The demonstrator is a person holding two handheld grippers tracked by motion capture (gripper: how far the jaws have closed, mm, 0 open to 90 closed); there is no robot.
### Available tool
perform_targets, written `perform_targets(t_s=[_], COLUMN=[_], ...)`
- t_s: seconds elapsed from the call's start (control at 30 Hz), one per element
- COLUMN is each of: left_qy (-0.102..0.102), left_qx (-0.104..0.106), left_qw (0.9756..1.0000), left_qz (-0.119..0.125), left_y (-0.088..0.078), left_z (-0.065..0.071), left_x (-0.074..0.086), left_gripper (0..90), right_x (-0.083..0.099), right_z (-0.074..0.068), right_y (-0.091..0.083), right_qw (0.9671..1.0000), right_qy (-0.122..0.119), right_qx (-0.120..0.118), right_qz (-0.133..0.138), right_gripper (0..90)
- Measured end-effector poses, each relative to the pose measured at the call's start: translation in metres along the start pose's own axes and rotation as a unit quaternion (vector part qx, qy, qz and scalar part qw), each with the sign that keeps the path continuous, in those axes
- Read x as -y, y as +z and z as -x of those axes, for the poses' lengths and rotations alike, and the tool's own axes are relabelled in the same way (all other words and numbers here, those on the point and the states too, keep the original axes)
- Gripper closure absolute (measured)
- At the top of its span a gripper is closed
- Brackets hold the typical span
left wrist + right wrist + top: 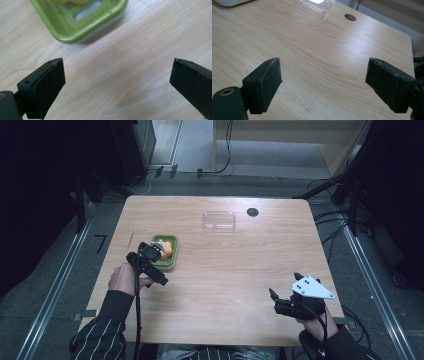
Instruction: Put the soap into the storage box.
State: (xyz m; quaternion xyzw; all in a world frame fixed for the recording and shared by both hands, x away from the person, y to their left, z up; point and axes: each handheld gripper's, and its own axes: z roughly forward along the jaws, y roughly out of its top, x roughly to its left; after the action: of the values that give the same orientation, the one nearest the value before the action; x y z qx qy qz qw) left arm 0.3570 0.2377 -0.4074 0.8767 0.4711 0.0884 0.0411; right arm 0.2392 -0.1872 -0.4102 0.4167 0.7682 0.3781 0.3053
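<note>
Left tool (159, 251) sits with jaws spread wide and nothing between them; bare tabletop (130, 75) shows under the gap. Green dish (75, 27) lies just ahead of its tips, apart from both pads. Yellow item (167, 249) rests inside that dish; soap or sponge, too blurred to tell.

Right tool (323, 82) also spread and empty, held low over the tabletop well to the far side from the left tool. Clear lid (313, 5) lies well ahead of it, with a round cable hole (350, 17) just beyond.

Judgement: step in hand looks like the left tool clearing off after setting the item in the dish. To do it well:
- keep jaws wide while backing straight away, so no pad clips the dish rim
- stay level, no dragging on the tabletop
- if the lid goes on next, approach it square, pinching across its short sides.
</note>
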Motion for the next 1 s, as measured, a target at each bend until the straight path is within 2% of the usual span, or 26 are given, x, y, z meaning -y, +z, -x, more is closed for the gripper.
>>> perform_targets(t_s=[0.23, 0.5, 0.77, 1.0], left_qy=[0.008, 0.003, 0.007, 0.011], left_qx=[0.009, 0.018, 0.034, 0.043], left_qw=[0.9999, 0.9998, 0.999, 0.9982], left_qz=[-0.009, -0.012, -0.03, -0.041], left_y=[0.002, 0.004, 0.011, 0.015], left_z=[0.008, 0.012, 0.021, 0.029], left_x=[0.016, 0.033, 0.047, 0.066], left_gripper=[0.0, 0.0, 0.0, 0.0], right_x=[0.0, 0.0, 0.0, 0.0], right_z=[0.0, -0.001, -0.001, -0.001], right_y=[0.0, 0.0, 0.0, 0.0], right_qw=[1.0, 1.0, 1.0, 1.0], right_qy=[-0.001, -0.001, -0.001, -0.002], right_qx=[0.0, -0.001, -0.001, -0.002], right_qz=[0.0, 0.0, -0.001, 0.0], right_gripper=[13.7, 13.7, 13.7, 13.7])
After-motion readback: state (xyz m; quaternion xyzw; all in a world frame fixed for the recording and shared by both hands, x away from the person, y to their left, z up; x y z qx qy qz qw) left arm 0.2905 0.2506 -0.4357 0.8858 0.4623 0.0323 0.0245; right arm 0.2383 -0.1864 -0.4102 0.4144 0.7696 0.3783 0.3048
